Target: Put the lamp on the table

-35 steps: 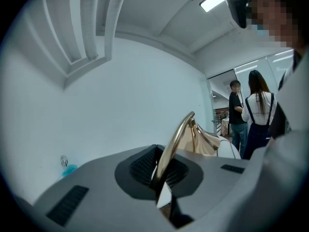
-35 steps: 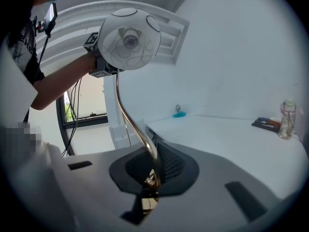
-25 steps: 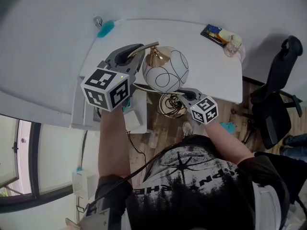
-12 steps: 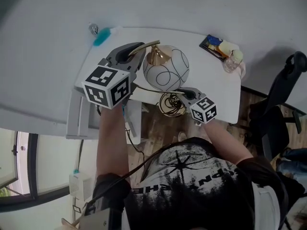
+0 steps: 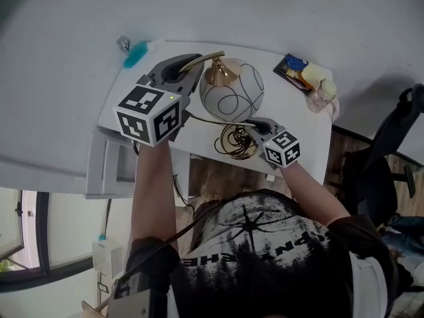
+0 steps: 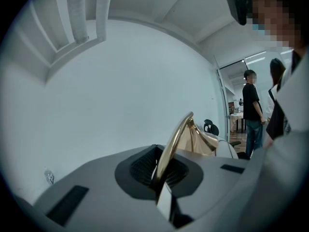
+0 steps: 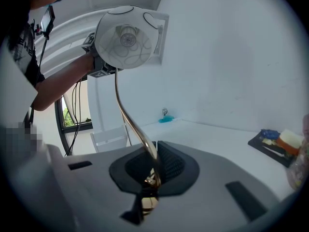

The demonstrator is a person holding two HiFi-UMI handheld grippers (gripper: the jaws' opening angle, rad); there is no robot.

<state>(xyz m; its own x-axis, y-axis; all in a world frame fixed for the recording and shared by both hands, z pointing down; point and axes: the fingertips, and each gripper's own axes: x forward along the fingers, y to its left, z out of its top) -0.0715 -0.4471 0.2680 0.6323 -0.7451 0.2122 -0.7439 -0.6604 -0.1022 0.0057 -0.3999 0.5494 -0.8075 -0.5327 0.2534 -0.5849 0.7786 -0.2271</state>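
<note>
The lamp has a white globe shade (image 5: 231, 90) with black line drawings, a gold cap and a curved gold stem (image 5: 203, 59). It hangs in the air above the white table (image 5: 295, 114). My left gripper (image 5: 187, 66) is shut on the upper stem (image 6: 173, 146), left of the shade. Below the shade, my right gripper (image 5: 255, 128) is shut on the lower stem (image 7: 140, 132), close to the gold wire base (image 5: 234, 142). In the right gripper view the shade (image 7: 128, 37) shows from below.
On the table's far left corner lie a teal object (image 5: 136, 53) and a small metal piece (image 5: 122, 42). A dark tray with small items (image 5: 297, 69) and a glass jar (image 5: 320, 96) sit at the right. A black office chair (image 5: 391, 171) stands beside the table.
Both grippers have carried the lamp forward, from over the table's near edge and floor to above the tabletop. The wire base now hangs over the table's front part.
</note>
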